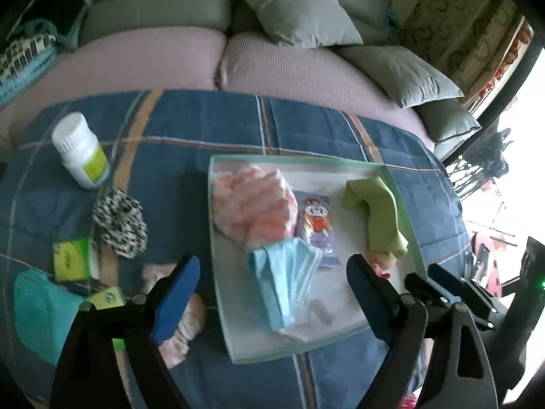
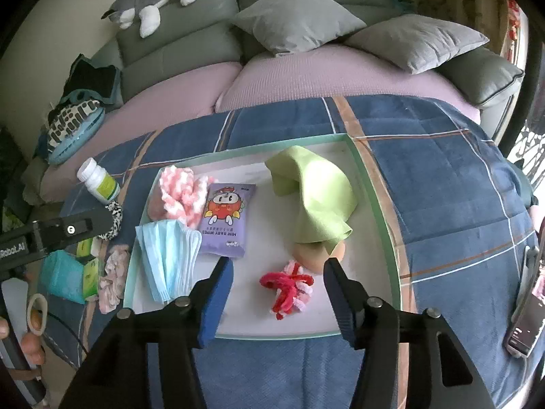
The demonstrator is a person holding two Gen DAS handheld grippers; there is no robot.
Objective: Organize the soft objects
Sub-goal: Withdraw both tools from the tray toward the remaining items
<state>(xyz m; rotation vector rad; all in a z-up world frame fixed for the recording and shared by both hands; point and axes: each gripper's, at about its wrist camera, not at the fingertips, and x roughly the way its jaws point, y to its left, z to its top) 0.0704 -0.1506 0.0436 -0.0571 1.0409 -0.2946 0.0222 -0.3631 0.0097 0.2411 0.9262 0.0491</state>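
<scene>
Both tongs spread wide and holding nothing. Left tongs (image 1: 272, 289) hovering over the near left part of the tray (image 2: 378, 191), with the stack of blue face masks (image 1: 289, 283) lying directly between the two blue pads, not touched by either. Right tongs (image 2: 277, 288) hanging above the near edge of the same tray, the red and pink yarn piece (image 2: 289, 284) lying between its pads, apart from both.

Inside the tray, toward the far left corner, a pink-white fluffy cloth (image 2: 180, 187); just beside it a purple wipes pack (image 2: 226, 214); toward the far right side a green cloth (image 2: 313, 194), draped over a beige round thing (image 2: 311, 255) of unclear kind.

Outside the tray, on the blue checked blanket (image 2: 442, 177), near its left edge: a white pill bottle (image 1: 81, 151), a black-white spotted scrunchie (image 1: 119, 226), a pale pink scrunchie (image 2: 114, 277), a teal pack (image 1: 37, 310) and a green-yellow packet (image 1: 69, 260).
</scene>
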